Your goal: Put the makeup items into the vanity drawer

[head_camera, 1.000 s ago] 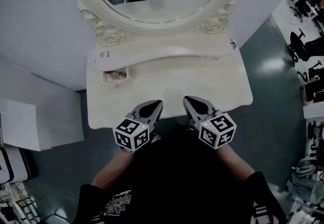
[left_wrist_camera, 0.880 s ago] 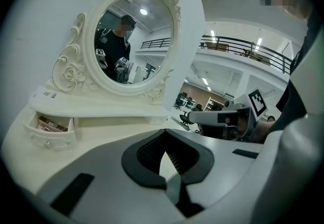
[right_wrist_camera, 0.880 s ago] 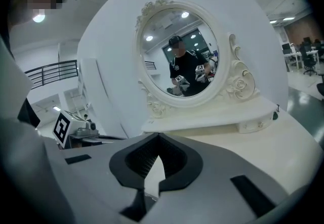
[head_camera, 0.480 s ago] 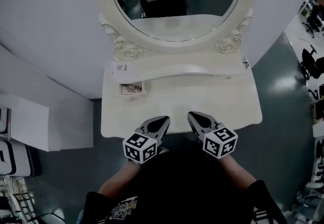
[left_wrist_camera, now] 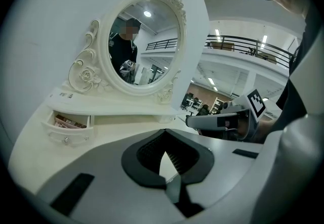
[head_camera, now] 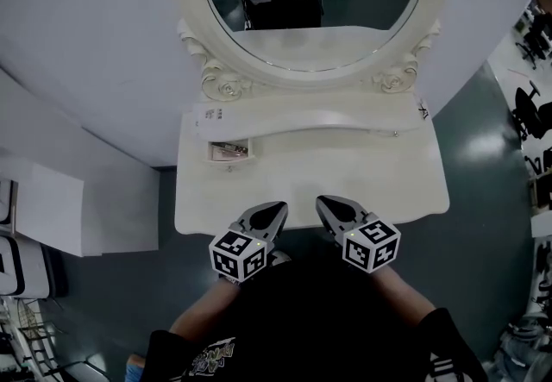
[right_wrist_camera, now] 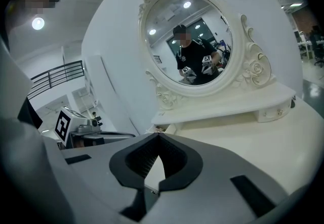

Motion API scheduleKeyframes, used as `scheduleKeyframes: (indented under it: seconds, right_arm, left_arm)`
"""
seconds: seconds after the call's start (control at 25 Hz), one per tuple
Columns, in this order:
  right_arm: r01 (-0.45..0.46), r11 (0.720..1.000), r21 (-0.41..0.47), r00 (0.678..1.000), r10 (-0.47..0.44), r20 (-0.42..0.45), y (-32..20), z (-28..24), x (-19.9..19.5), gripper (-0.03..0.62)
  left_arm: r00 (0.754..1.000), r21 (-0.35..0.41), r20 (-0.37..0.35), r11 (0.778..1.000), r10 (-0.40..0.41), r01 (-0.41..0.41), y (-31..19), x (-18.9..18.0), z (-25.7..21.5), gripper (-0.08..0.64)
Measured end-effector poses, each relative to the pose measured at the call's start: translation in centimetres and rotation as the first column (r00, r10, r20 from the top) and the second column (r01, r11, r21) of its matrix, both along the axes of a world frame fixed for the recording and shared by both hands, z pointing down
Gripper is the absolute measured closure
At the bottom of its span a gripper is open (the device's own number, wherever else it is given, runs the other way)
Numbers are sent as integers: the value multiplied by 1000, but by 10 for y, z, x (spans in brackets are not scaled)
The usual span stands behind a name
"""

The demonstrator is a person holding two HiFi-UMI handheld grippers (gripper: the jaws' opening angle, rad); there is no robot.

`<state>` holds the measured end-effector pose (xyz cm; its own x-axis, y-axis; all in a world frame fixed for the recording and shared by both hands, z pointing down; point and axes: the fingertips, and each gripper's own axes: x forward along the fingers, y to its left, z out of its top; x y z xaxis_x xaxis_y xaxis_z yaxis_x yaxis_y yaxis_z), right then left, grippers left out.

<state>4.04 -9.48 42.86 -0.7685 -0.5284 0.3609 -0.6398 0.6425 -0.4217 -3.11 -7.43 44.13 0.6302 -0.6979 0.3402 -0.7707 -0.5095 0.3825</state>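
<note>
Left gripper (head_camera: pixel 276 211) and right gripper (head_camera: pixel 325 203), both with jaws together and empty, hover side by side at the bare worktop's (head_camera: pixel 345 169) front edge. The drawer (head_camera: pixel 229 150) is open at the back left.

Free room across the vanity top (head_camera: pixel 345 173)
The shelf (head_camera: pixel 310 120) sits just above the open drawer (head_camera: pixel 230 150) (partly filled), back left.

A cream tabletop (head_camera: pixel 345 173) with an oval mirror (head_camera: pixel 371 1) in a carved frame stands against a plain white wall (head_camera: pixel 86 44) on a glossy grey floor (head_camera: pixel 483 139), with white cabinets (head_camera: pixel 52 208) at the left, black office chairs (head_camera: pixel 528 104) at the right, and strip lights (left_wrist_camera: pixel 217 33) above a railed balcony (left_wrist_camera: pixel 253 46).
</note>
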Motion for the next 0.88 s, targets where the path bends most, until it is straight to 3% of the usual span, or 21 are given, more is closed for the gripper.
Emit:
scheduleKeyframes:
  seconds: [0.88]
  right_arm:
    - [29, 1000, -1, 999, -29, -33, 10, 3, -10, 563]
  left_arm:
    - [999, -16, -36, 1000, 16, -17, 6, 2, 4, 558]
